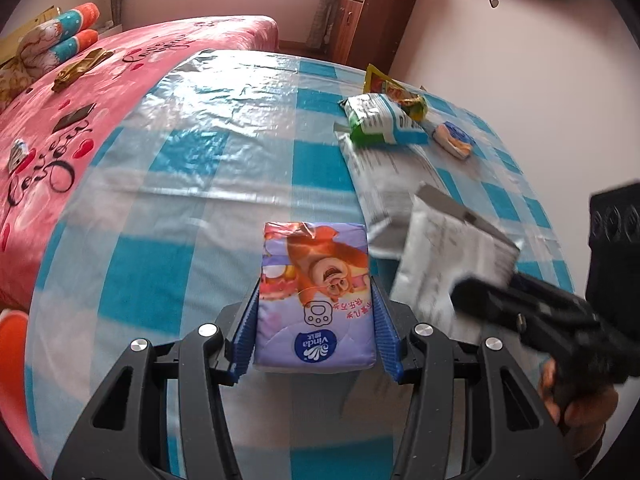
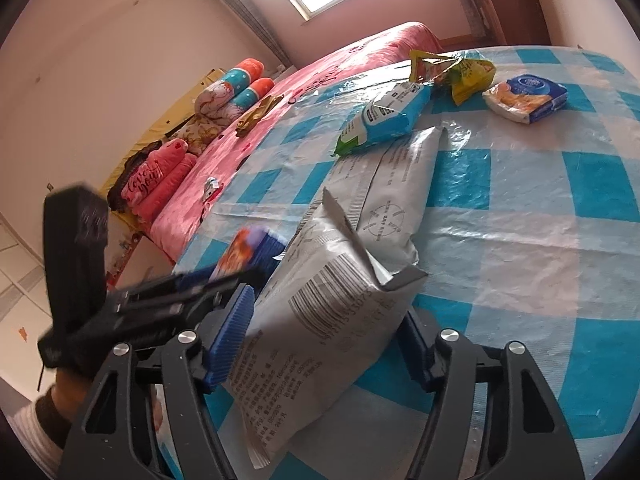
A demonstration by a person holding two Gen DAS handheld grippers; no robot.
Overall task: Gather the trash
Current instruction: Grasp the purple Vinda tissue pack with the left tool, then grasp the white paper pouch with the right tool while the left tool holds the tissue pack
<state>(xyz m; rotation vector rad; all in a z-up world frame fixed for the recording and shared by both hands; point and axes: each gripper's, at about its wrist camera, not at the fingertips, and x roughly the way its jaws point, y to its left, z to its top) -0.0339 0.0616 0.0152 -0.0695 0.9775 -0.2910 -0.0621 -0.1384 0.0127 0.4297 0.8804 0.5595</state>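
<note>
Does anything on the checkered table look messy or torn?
Yes. A yellow snack wrapper at the far end of the table lies ripped open and crumpled, and the grey bag between the right hand-held gripper's jaws has its top torn open.

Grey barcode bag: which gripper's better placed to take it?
Right. The grey barcode bag already sits between the blue pads of the right gripper, while the left gripper is shut on the cartoon tissue pack.

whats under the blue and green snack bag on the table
The blue and green snack bag lies with its near end on the far tip of a long grey pouch; its far end sits on the checked tablecloth. Anything beneath its middle is covered.
</note>
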